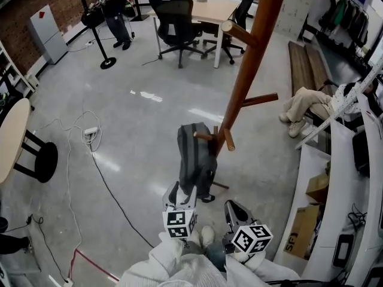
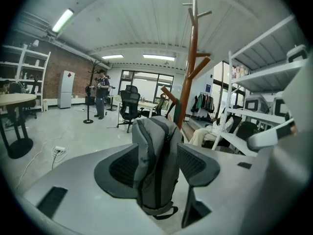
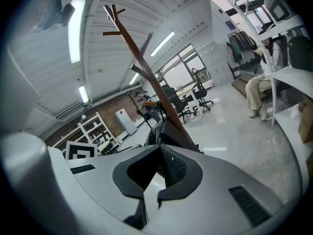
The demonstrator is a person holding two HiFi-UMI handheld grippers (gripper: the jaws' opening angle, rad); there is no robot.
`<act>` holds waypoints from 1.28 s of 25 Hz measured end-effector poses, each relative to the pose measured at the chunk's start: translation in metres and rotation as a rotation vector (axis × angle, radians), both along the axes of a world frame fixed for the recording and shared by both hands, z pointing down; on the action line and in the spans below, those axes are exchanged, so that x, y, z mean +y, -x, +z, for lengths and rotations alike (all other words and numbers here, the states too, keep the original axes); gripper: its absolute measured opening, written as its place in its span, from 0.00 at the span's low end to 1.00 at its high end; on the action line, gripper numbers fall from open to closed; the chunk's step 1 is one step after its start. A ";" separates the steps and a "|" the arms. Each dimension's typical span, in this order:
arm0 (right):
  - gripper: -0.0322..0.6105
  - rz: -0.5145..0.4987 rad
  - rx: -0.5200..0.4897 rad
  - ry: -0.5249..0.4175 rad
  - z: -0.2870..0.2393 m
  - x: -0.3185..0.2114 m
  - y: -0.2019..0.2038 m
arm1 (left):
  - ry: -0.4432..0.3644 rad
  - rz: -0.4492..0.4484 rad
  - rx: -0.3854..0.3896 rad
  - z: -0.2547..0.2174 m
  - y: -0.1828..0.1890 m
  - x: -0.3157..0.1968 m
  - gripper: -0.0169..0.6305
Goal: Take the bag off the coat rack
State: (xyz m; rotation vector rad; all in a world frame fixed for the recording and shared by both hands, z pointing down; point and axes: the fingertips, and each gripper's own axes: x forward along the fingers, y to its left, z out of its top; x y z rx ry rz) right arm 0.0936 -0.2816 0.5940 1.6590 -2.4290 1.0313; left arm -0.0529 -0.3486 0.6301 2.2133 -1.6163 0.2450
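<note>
A grey backpack [image 1: 194,154] hangs from a low peg of the brown wooden coat rack [image 1: 251,58], its bottom close to the floor. My left gripper [image 1: 182,191] is just in front of the bag's lower end, jaws open. In the left gripper view the backpack [image 2: 154,170] stands upright in the gap between the fingers [image 2: 122,168], and the pads do not press on it. My right gripper [image 1: 230,205] is to the right of the bag, nearer the pole's foot, shut with nothing in it. In the right gripper view its jaws [image 3: 159,148] meet in front of the dark bag [image 3: 164,131] and the leaning rack [image 3: 142,62].
A white shelf unit [image 1: 344,160] with cardboard boxes [image 1: 302,226] runs along the right. A person sits on a bench [image 1: 308,103] behind the rack. Cables and a power strip [image 1: 90,131] lie on the floor at left, by a black stool [image 1: 39,160]. Office chairs [image 1: 176,23] stand far back.
</note>
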 end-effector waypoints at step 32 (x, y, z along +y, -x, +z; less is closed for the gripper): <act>0.07 0.111 0.049 0.174 0.047 0.034 -0.055 | 0.043 0.069 -0.030 0.048 -0.012 -0.044 0.17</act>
